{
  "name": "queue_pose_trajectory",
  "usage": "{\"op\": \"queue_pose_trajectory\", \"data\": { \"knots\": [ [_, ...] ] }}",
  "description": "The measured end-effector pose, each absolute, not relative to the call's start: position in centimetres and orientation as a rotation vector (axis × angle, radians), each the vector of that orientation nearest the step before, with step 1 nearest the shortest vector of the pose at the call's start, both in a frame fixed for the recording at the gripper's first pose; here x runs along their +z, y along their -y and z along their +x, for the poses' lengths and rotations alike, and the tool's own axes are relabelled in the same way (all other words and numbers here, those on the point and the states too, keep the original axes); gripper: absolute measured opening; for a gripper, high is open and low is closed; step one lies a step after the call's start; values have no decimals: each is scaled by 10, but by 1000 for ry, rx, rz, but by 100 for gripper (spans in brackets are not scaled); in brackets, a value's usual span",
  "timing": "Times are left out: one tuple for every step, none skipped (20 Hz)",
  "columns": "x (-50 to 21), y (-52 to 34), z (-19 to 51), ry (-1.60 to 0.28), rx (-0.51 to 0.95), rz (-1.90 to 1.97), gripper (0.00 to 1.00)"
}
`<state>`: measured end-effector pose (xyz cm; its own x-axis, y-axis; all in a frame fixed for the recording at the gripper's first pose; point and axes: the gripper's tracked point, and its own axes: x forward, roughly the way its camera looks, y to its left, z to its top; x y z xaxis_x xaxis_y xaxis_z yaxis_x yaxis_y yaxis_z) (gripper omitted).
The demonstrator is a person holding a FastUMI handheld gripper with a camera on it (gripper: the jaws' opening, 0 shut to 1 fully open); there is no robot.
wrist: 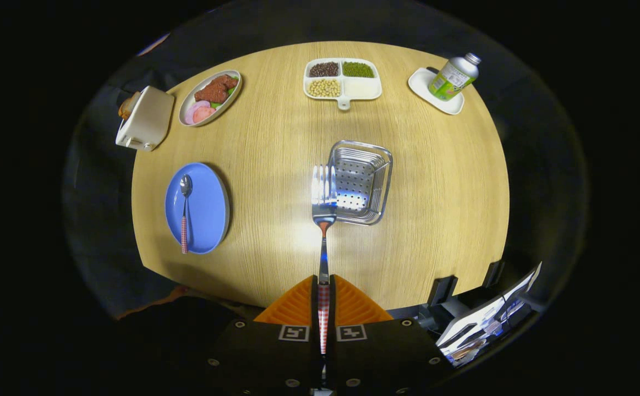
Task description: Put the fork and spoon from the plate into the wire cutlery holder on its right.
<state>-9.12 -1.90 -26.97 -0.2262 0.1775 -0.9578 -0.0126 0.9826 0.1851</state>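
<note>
My gripper (323, 286) is shut on the fork (323, 206), pinching its red-checked handle between both fingers. The fork points straight ahead, high above the wooden table (275, 137). Its tines overlap the left rim of the metal cutlery holder (361, 181), a square perforated basket standing just ahead and slightly right of the fingers. The spoon (185, 212), with a matching checked handle, lies on the blue plate (207, 209) well to the left of the fingers.
At the table's far side stand a divided white dish of beans (343, 78), a bottle (453, 76) lying on a white tray (427, 85), an oval plate of food (209, 97) and a white toaster (145, 118). Papers and stands (485, 319) sit near the front right.
</note>
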Motion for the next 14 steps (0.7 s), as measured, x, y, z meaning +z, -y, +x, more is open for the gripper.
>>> {"op": "queue_pose_trajectory", "data": {
  "knots": [
    [-272, 23, -92, -1827, 189, 130, 4],
    [-276, 28, -92, -1862, 203, 130, 4],
    [-280, 33, -91, -1894, 208, 126, 4],
    [-284, 35, -91, -1932, 221, 124, 3],
    [-287, 39, -91, -1969, 230, 113, 3],
    [-290, 45, -91, -2005, 247, 92, 4],
    [-292, 49, -91, -2038, 261, 70, 3],
    [-294, 53, -90, -2076, 273, 51, 3],
    [-294, 56, -87, -2113, 291, 39, 3],
    [-295, 57, -85, -2140, 309, 23, 3],
    [-296, 58, -80, -2162, 324, 7, 3],
    [-297, 59, -76, -2185, 334, -9, 3],
    [-298, 59, -69, -2203, 341, -17, 3],
    [-298, 56, -63, -2218, 352, -19, 4]
  ]
}}
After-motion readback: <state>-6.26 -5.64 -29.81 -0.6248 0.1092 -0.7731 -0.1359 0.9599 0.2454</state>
